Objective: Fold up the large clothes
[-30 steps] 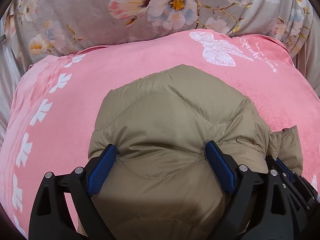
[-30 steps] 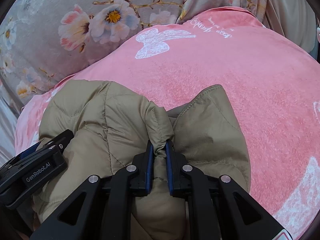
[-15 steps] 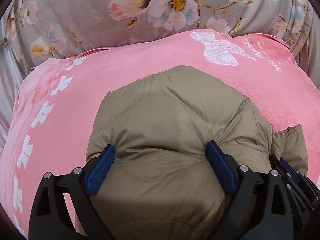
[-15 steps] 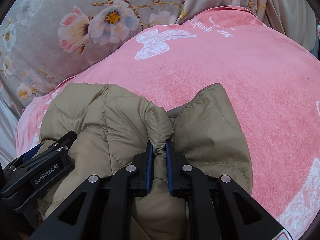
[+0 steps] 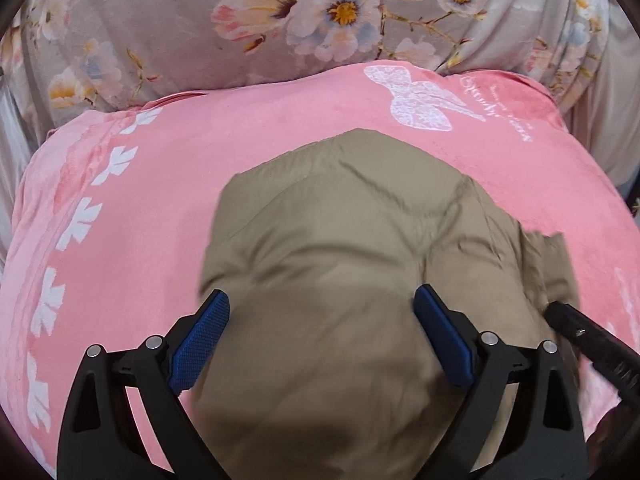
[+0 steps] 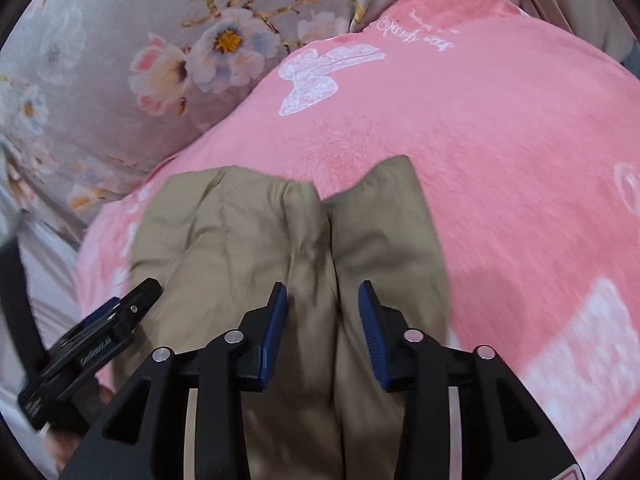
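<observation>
A tan quilted puffer jacket [image 5: 344, 240] lies bundled on a pink blanket [image 5: 140, 200]. My left gripper [image 5: 320, 328] is open, its blue pads wide apart over the near part of the jacket. In the right wrist view the jacket [image 6: 248, 232] shows a raised fold running down its middle. My right gripper [image 6: 322, 320] is open, its pads either side of that fold without pinching it. The left gripper [image 6: 100, 328] shows at the lower left there, and the right gripper's black body [image 5: 588, 336] at the right edge of the left wrist view.
The pink blanket [image 6: 500, 160] has a white butterfly print [image 6: 320, 76] and a row of white leaf prints [image 5: 80, 220] along its left side. A grey floral bedsheet [image 5: 280, 20] lies behind it.
My right gripper has opened and let go of the jacket's fold. Both grippers have drawn back a little. The jacket has settled lower on the blanket.
</observation>
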A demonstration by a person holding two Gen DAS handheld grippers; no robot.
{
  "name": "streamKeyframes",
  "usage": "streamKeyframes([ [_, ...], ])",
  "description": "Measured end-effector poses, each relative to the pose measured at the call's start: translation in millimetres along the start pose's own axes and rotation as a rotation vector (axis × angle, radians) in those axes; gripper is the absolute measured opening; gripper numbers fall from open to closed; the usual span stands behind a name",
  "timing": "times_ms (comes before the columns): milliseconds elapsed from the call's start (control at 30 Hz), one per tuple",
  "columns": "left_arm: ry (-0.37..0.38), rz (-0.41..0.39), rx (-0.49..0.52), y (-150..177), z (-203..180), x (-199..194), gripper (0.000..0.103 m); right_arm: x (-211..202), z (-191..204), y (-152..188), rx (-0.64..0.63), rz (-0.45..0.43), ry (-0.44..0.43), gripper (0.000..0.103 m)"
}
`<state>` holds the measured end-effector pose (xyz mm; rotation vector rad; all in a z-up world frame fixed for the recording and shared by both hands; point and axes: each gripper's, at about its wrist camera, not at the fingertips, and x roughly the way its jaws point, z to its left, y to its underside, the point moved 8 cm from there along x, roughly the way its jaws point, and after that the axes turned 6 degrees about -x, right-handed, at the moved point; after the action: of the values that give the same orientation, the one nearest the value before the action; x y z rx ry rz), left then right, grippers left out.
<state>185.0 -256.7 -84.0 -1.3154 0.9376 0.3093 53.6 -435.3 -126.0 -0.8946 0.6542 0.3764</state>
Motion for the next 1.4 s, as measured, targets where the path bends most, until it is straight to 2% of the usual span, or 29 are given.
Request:
streamKeyframes([
  [100, 0.08, 0.076, -0.017, 24, 19, -32, 0.091, -39, 3, 35, -0.036, 0.063, -0.051, 0.04],
  [200, 0.07, 0.13, 0.012, 55, 33, -46, 0.091, -54, 8, 67, -0.075, 0.11, -0.084, 0.044],
  [300, 0.059, 0.186, 0.009, 87, 45, -48, 0.093, -42, 10, 92, -0.11, 0.155, -0.031, 0.046],
  [367, 0.076, 0.202, -0.018, 100, 52, -52, 0.093, -35, 12, 101, -0.108, 0.156, -0.027, 0.037],
  [400, 0.071, 0.202, -0.021, 103, 55, -53, 0.093, -34, 19, 103, -0.107, 0.157, -0.047, 0.015],
  [433, 0.064, 0.201, -0.019, 103, 57, -56, 0.092, -37, 27, 104, -0.115, 0.156, -0.063, 0.011],
  [533, 0.029, 0.19, -0.003, 104, 61, -63, 0.092, -53, 49, 102, -0.161, 0.12, -0.07, 0.009],
  [633, 0.012, 0.185, 0.015, 105, 62, -62, 0.093, -39, 40, 111, -0.148, 0.15, -0.022, 0.008],
  [733, 0.006, 0.184, 0.031, 108, 58, -59, 0.095, -26, 27, 116, -0.095, 0.161, -0.032, 0.008],
  [1000, -0.016, 0.17, 0.04, 110, 58, -50, 0.098, -14, 32, 114, -0.133, 0.153, -0.013, 0.008],
  [1167, -0.027, 0.164, 0.045, 111, 58, -49, 0.098, -26, 23, 119, -0.102, 0.159, -0.011, 0.009],
  [1267, -0.016, 0.17, 0.023, 109, 61, -55, 0.098, -47, 22, 115, -0.05, 0.142, 0.017, 0.015],
  [1333, 0.008, 0.171, -0.009, 106, 66, -61, 0.098, -62, 16, 112, 0.001, 0.12, -0.011, 0.027],
  [1400, 0.026, 0.173, -0.044, 100, 73, -65, 0.098, -72, 2, 110, 0.038, 0.127, -0.001, 0.037],
])
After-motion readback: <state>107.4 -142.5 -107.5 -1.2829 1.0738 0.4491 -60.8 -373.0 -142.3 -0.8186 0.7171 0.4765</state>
